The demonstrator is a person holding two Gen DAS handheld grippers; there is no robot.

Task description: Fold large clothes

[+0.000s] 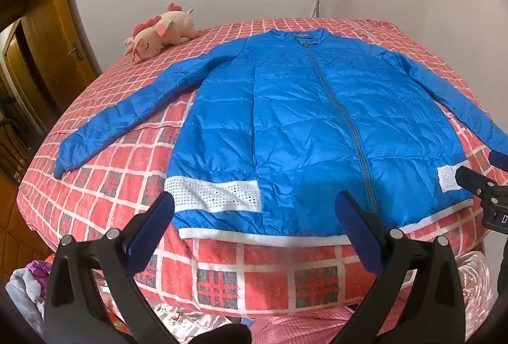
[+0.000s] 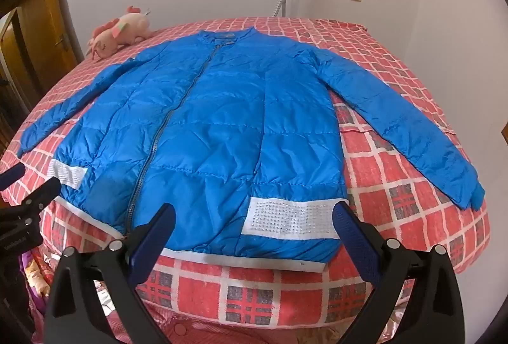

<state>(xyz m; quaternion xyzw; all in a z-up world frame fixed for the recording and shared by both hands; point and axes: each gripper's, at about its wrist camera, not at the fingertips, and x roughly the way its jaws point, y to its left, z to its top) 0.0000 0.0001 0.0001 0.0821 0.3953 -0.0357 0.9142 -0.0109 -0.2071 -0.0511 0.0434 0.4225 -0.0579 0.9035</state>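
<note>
Jaws wide and empty on left gripper [image 1: 254, 214] and right gripper [image 2: 254, 217], near the white hem of the puffy blue quilted jacket [image 1: 311, 122], spread flat, collar far, on the red checked bed [image 1: 219, 283].

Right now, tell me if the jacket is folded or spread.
Spread: the blue jacket lies flat on the bed, zipped, both sleeves out.
</note>
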